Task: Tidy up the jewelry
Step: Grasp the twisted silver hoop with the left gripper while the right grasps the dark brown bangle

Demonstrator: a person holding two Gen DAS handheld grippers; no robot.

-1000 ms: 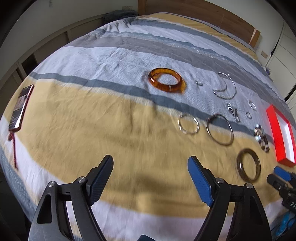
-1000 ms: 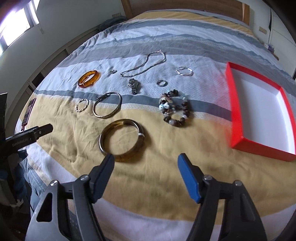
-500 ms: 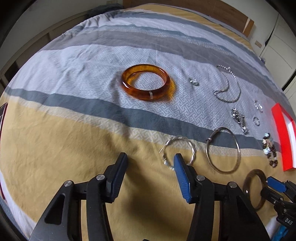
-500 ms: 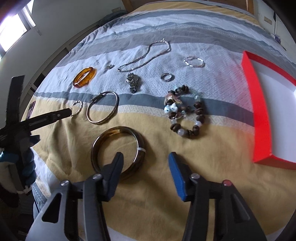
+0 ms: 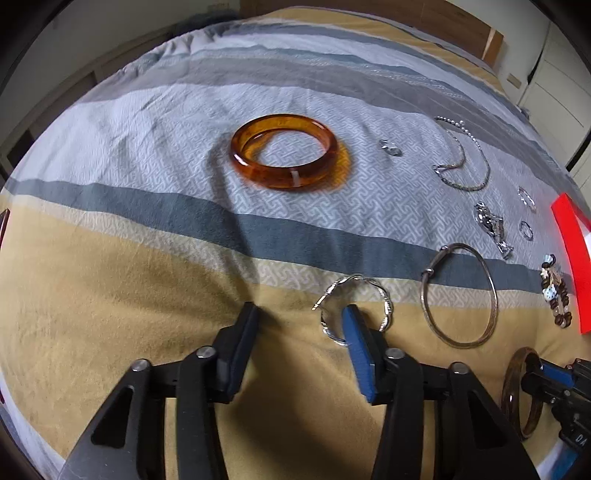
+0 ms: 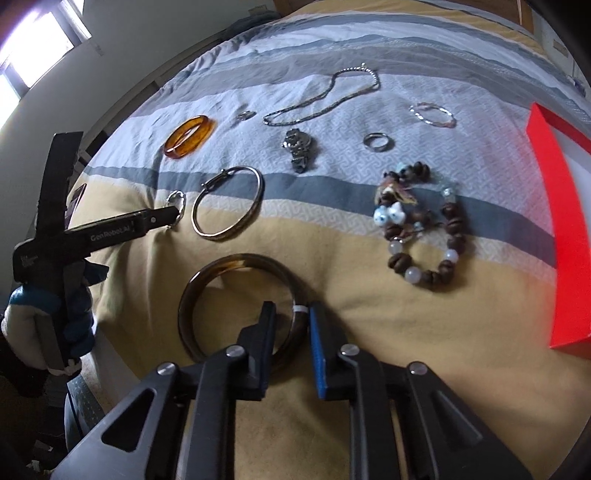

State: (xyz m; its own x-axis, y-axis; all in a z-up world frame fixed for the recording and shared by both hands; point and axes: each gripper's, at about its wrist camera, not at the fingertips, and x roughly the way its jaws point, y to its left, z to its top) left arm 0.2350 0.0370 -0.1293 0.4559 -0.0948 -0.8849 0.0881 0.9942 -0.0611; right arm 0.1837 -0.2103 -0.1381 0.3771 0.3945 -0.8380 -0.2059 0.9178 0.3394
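Jewelry lies spread on a striped bedspread. My left gripper (image 5: 299, 314) is open, its right finger inside a small twisted silver hoop (image 5: 384, 299), the hoop's left rim between the jaws. My right gripper (image 6: 290, 314) is nearly closed around the near right rim of a dark brown bangle (image 6: 207, 284), the jaws on either side of it. An amber bangle (image 5: 284, 151) lies farther back. A thin metal bangle (image 6: 229, 201), a beaded bracelet (image 6: 424, 225), a watch (image 6: 300, 147), a chain necklace (image 6: 321, 96) and rings lie around. A red box (image 6: 557, 221) stands at the right.
A phone (image 6: 74, 203) lies at the bed's left edge. The wooden headboard (image 5: 424, 18) is at the far end. The bed's near edge drops off at the lower left in the right wrist view.
Both grippers moved forward and down to the bedspread while narrowing. The left reached the silver hoop; the right came to straddle the brown bangle's rim.
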